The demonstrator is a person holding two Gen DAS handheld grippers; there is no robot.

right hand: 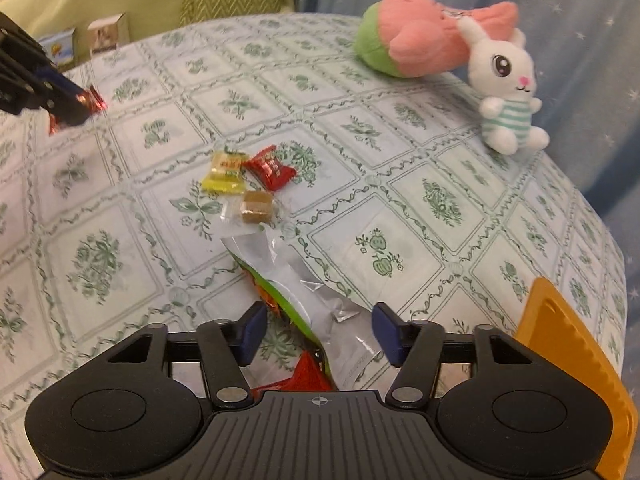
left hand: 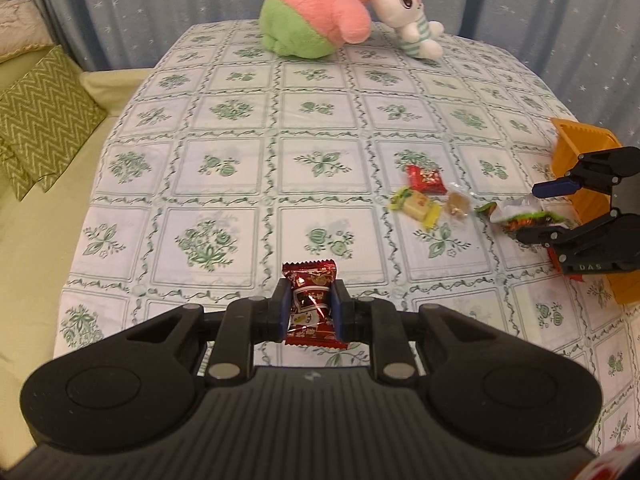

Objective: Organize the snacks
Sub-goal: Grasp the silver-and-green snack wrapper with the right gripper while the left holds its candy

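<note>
Left tool [left hand: 311, 307] w/ candy [left hand: 312, 306] over floral tablecloth [left hand: 240, 152]

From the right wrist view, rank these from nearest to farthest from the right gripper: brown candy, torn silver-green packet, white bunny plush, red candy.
1. Torn silver-green packet, lying between the right gripper's fingers.
2. Brown candy, just beyond the packet, slightly left.
3. Red candy, just behind the brown one.
4. White bunny plush, far right, near the table edge.
</note>
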